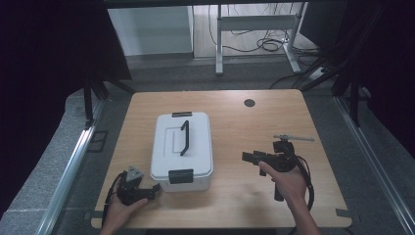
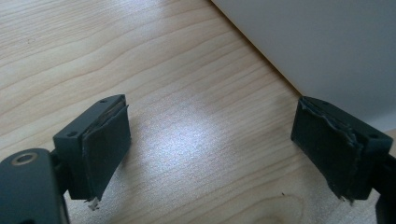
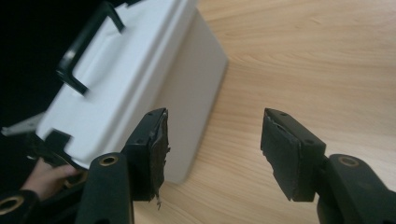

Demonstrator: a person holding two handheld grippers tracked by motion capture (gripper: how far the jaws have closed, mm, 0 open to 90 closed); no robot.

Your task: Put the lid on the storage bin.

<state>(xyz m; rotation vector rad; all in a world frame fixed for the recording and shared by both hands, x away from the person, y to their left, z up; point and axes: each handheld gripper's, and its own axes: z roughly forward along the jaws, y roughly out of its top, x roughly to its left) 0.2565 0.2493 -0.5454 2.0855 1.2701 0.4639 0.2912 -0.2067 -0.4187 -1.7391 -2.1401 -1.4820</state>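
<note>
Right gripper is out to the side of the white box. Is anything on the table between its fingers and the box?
Nothing visible. In the right gripper view, only bare wooden table lies between the open right gripper and the white box. The high view shows the same gap with nothing in it.

My high view is dim, with dark upper corners and soft detail. Overhead glare hits the wooden table (image 2: 187, 140) between the jaws; white box (image 3: 121, 88) slightly motion-blurred.

I see both tools black: the left tool (image 1: 152, 191) carries a grey three-cornered plate at its 12 o'clock, the right tool (image 1: 248, 157) trails a looped black cable; brass screws, frayed pads (image 3: 156, 158).
</note>
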